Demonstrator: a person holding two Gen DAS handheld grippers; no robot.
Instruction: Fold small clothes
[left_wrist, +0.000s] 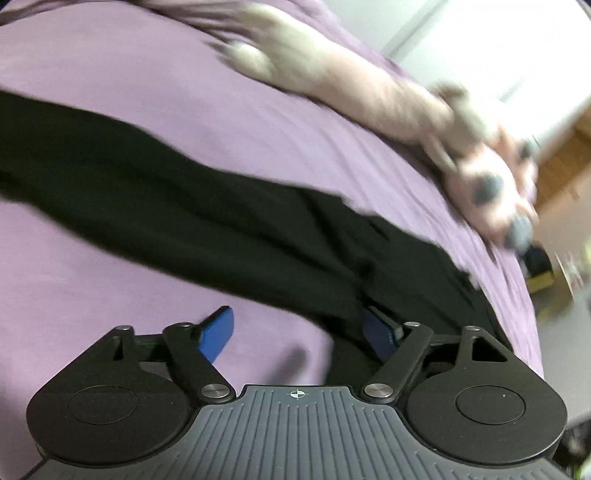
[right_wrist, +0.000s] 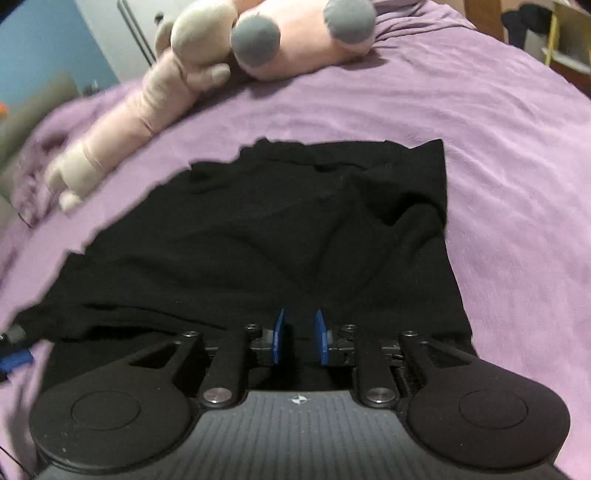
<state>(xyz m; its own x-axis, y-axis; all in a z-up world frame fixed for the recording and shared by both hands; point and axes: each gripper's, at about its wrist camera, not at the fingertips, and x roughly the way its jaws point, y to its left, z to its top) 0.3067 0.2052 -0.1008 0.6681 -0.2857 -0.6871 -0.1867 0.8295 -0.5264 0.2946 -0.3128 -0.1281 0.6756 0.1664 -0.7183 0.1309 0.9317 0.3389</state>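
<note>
A black garment (right_wrist: 258, 229) lies spread flat on the purple bedsheet (right_wrist: 498, 147); in the left wrist view it (left_wrist: 184, 192) runs as a dark band across the sheet. My left gripper (left_wrist: 299, 332) is open wide, low over the sheet, with its right blue finger (left_wrist: 376, 332) at the garment's near edge and its left finger (left_wrist: 218, 332) over bare sheet. My right gripper (right_wrist: 299, 336) is open with a narrow gap, its blue fingers over the garment's near edge, holding nothing.
A pink plush toy with grey feet (right_wrist: 280, 37) lies on the far side of the bed, its long arm (right_wrist: 125, 122) stretching toward the left. It shows blurred in the left wrist view (left_wrist: 369, 96). The bed's edge and room floor lie at the right (left_wrist: 561, 258).
</note>
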